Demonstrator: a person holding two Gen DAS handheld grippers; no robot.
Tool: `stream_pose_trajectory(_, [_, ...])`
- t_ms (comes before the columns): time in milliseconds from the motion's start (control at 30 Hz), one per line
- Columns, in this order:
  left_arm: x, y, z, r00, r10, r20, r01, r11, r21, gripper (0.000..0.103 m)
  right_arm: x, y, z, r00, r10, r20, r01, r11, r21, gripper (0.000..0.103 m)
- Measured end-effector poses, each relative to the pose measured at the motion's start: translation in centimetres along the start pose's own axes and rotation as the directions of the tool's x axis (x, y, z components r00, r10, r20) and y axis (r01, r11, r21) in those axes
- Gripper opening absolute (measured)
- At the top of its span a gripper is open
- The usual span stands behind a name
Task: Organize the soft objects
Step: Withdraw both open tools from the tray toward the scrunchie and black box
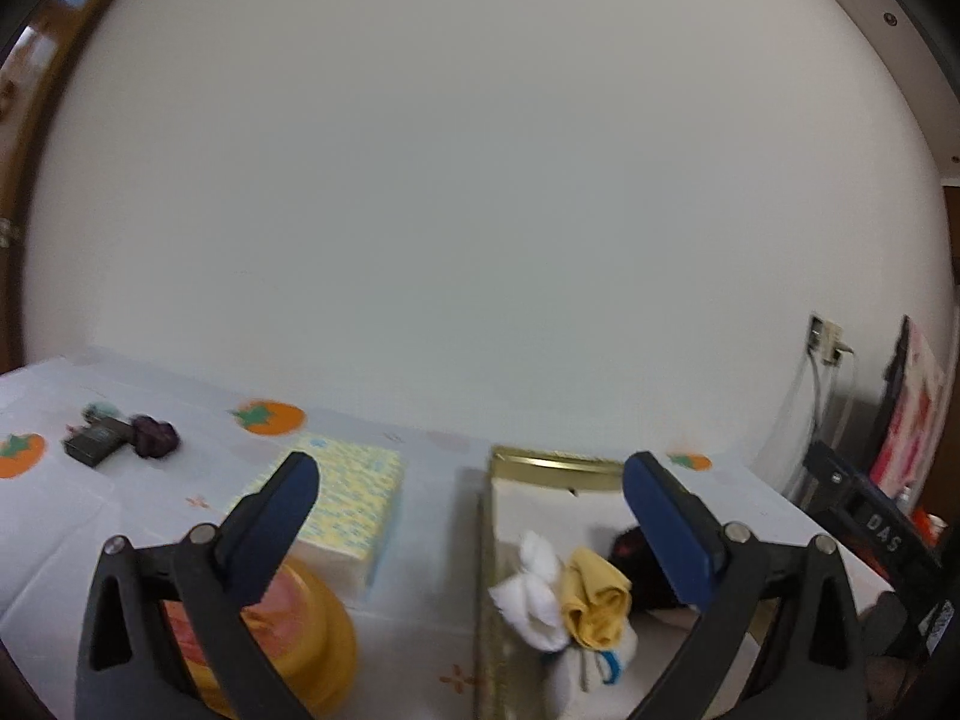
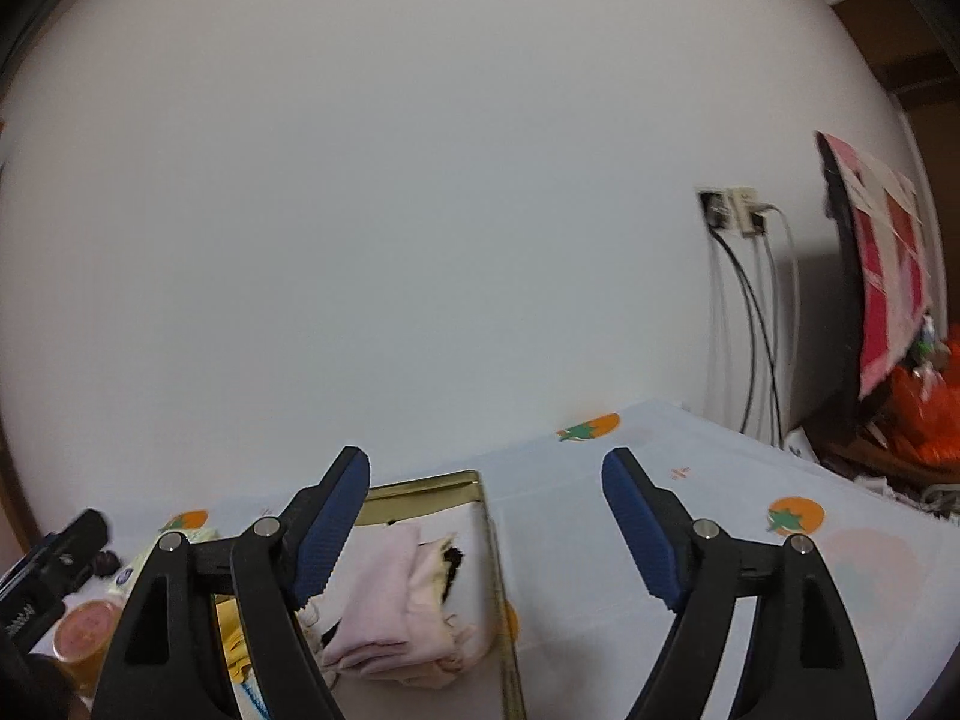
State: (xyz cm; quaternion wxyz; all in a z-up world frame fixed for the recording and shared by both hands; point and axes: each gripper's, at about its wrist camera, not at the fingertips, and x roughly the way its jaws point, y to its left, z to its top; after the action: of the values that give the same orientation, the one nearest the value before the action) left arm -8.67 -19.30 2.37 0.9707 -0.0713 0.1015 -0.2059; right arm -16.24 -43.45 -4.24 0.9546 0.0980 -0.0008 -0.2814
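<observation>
A gold-rimmed tin box (image 1: 552, 461) sits on the table and holds soft items: a white cloth bundle (image 1: 534, 591), a yellow rolled cloth (image 1: 594, 597) and a dark item (image 1: 630, 546). My left gripper (image 1: 471, 495) is open and empty, raised above the table in front of the box. In the right wrist view the same box (image 2: 432, 483) holds a folded pink cloth (image 2: 390, 600) and a yellow cloth (image 2: 231, 636). My right gripper (image 2: 486, 483) is open and empty above the box's right edge.
A yellow-patterned tissue box (image 1: 354, 498) and an orange-lidded jar (image 1: 300, 618) stand left of the tin. A dark purple soft lump (image 1: 155, 435) and a black case (image 1: 96, 443) lie far left. The white wall is close behind. Cables (image 2: 756, 324) and clutter sit at the right.
</observation>
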Motion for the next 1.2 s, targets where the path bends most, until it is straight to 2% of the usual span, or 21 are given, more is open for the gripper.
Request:
stream_pose_trajectory(100, [-0.1,-0.3,-0.1,0.999,0.048,0.014,-0.049,0.998,0.043,0.103,-0.2,-0.6,0.2,0.999,-0.048,0.025,0.048,0.999,0.010,0.082])
stream_pose_trajectory(200, [0.0,-0.3,-0.2,0.999,0.052,0.006,-0.052,0.997,0.060,0.103,-1.0,-0.8,0.3,0.992,-0.087,0.088,0.086,0.996,0.021,0.082])
stream_pose_trajectory(300, [0.1,-0.3,-0.2,0.998,0.069,0.007,-0.070,0.995,0.073,0.103,-1.0,-0.8,0.1,0.987,-0.118,0.105,0.117,0.993,0.021,0.084])
stream_pose_trajectory(400, [0.3,-0.2,-0.2,0.997,0.078,-0.003,-0.077,0.995,0.069,0.103,-0.5,-0.6,-0.1,0.992,-0.101,0.077,0.100,0.995,0.014,0.084])
stream_pose_trajectory(667, [0.6,0.8,-0.4,0.994,0.087,-0.058,-0.084,0.995,0.051,0.103,-1.7,-0.4,-0.3,0.987,-0.129,0.096,0.127,0.991,0.034,0.084])
stream_pose_trajectory(833, [-0.2,1.7,-0.4,0.994,0.092,-0.051,-0.089,0.994,0.059,0.103,-2.1,0.1,-0.7,0.985,-0.152,0.077,0.148,0.988,0.052,0.084])
stream_pose_trajectory(933, [-0.5,2.6,-0.3,0.995,0.082,-0.063,-0.078,0.995,0.060,0.103,-2.7,0.8,-1.0,0.988,-0.138,0.073,0.134,0.989,0.067,0.084])
stream_pose_trajectory(1200, [-1.4,5.5,0.1,0.992,0.113,-0.053,-0.110,0.993,0.052,0.103,-3.8,4.1,-1.9,0.990,-0.120,0.078,0.116,0.992,0.057,0.084])
